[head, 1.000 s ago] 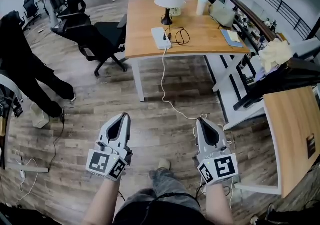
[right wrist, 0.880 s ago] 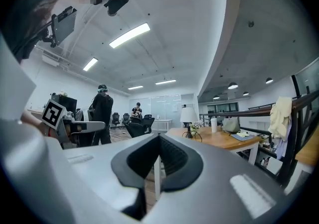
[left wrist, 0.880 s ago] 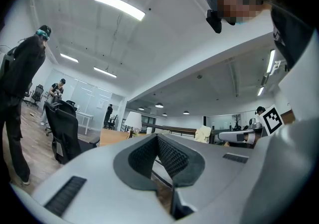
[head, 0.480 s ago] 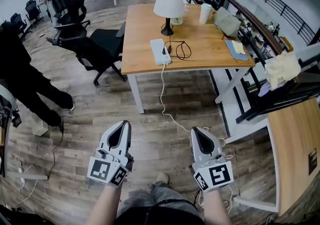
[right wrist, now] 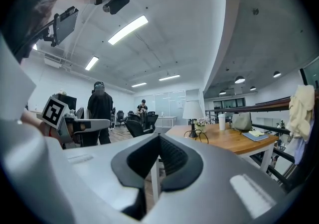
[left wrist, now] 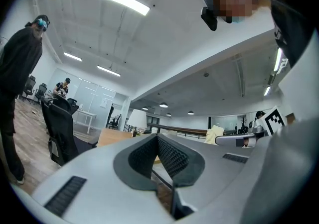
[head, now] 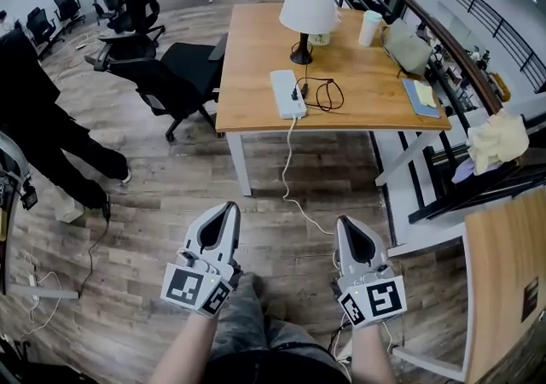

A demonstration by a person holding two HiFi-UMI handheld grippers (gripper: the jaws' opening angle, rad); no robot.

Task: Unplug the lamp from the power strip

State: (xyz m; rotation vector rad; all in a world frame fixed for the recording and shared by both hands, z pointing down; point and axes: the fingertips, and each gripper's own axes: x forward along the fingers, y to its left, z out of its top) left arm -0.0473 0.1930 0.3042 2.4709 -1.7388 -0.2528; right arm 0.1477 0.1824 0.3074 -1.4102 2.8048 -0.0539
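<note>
L gripper [head: 228, 208]: held low over the floor [head: 171, 194], well short of the desk. Jaws pressed together, nothing between them. Judged a carry pose, no reach begun.
Power strip [head: 287, 93]: laid at near edge of desk [head: 375, 84] so its white lead [head: 288, 165] can drop to the floor. Well apart from both jaw pairs, ahead of and between them.
Lamp plug [head: 300, 93]: seated on strip's right side, black cord [head: 328, 94] looped beside it.
Lamp [head: 307, 8]: stood upright just behind the strip.
R gripper [head: 346, 222]: held low likewise. Jaws closed tight, empty. In right gripper view, lamp & desk are seen far off, to the right of the jaw tips.
</note>
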